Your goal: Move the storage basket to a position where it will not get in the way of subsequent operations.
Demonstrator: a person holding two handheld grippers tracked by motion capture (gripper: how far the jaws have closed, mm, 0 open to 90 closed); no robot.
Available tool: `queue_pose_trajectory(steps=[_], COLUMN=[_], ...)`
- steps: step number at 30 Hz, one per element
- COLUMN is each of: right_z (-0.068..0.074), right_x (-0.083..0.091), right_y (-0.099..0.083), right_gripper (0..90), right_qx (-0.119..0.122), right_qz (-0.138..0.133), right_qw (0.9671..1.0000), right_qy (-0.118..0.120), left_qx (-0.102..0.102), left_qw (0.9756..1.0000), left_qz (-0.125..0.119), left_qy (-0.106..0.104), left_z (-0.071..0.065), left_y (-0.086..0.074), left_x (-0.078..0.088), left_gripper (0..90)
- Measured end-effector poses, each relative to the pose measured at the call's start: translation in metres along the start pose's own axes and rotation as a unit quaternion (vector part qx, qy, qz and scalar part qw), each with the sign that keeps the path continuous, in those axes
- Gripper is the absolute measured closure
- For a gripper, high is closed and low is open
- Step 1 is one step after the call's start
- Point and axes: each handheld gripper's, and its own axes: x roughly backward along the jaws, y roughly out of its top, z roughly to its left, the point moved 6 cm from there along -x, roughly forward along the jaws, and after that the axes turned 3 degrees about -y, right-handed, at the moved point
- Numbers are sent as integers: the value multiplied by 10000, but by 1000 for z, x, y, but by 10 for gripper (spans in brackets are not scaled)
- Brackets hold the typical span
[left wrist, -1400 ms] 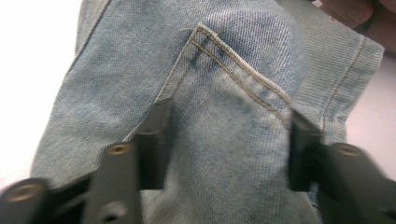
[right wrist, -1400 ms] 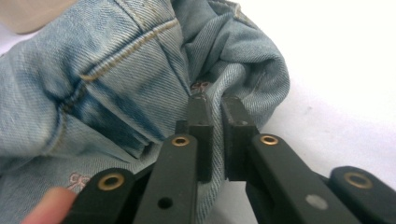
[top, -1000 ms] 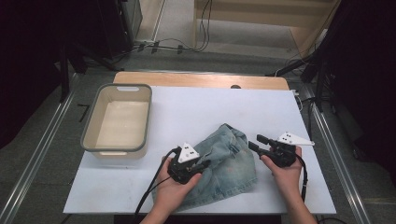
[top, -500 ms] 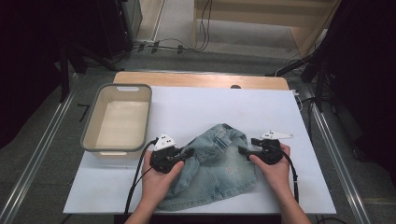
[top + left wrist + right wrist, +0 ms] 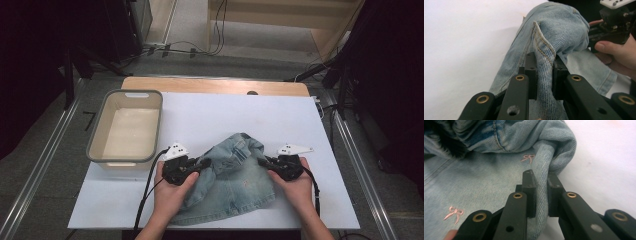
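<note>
At the left of the white table top [image 5: 210, 120] stands an empty grey tub [image 5: 125, 125], and the left gripper [image 5: 202, 164], just right of it, is clamped on a seamed fold of the denim garment [image 5: 235, 175]. The garment lies bunched between the two tools, its span running side to side, each hand equally near. The right gripper [image 5: 264, 162] has just been closing and pinches the opposite edge; dark floor and cables surround the table.
</note>
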Motion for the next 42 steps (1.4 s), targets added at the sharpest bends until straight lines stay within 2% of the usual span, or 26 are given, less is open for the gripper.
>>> queue_pose_trajectory(steps=[6, 11, 15, 17, 20, 22, 24, 26, 27, 31, 35, 42], right_z=[-8, -15, -20, -22, -24, -25, -26, -25, -24, -17, -10, -1], right_x=[26, 55, 76, 83, 84, 82, 82, 85, 88, 94, 90, 79], right_y=[-9, -24, -35, -41, -52, -55, -52, -46, -43, -25, -9, 16], right_gripper=[796, 796, 796, 796, 793, 756, 674, 545, 517, 413, 368, 353], right_qx=[-22, -52, -162, -181, -254, -326, -361, -329, -347, -140, 11, 210], right_qz=[-73, -110, -219, -222, -128, -133, -218, -431, -525, -904, -1044, -1079], right_qw=[10000, 9998, 9994, 9993, 9993, 9990, 9988, 9981, 9976, 9951, 9938, 9934], right_qy=[-21, -145, -208, -243, -235, -267, -263, -299, -298, -387, -388, -342], left_qx=[-13, 206, 182, 195, 228, 279, 297, 272, 242, 139, 2, -238], left_qw=[9997, 9974, 9970, 9972, 9966, 9966, 9971, 9979, 9981, 9991, 9995, 9988], left_qz=[-19, -11, 89, 211, 413, 489, 462, 359, 304, 101, -13, 35], left_qy=[-260, -687, -745, -694, -682, -604, -522, -475, -476, -377, -326, -433], left_z=[-13, -22, -21, -16, -7, 0, 4, 5, 5, 3, -5, -22], left_y=[7, 13, 18, 16, 12, 10, 10, 14, 16, 30, 40, 39], left_x=[-8, -20, -31, -41, -53, -58, -59, -55, -51, -34, -19, -11], left_gripper=[775, 775, 774, 775, 774, 766, 735, 652, 603, 440, 335, 265])
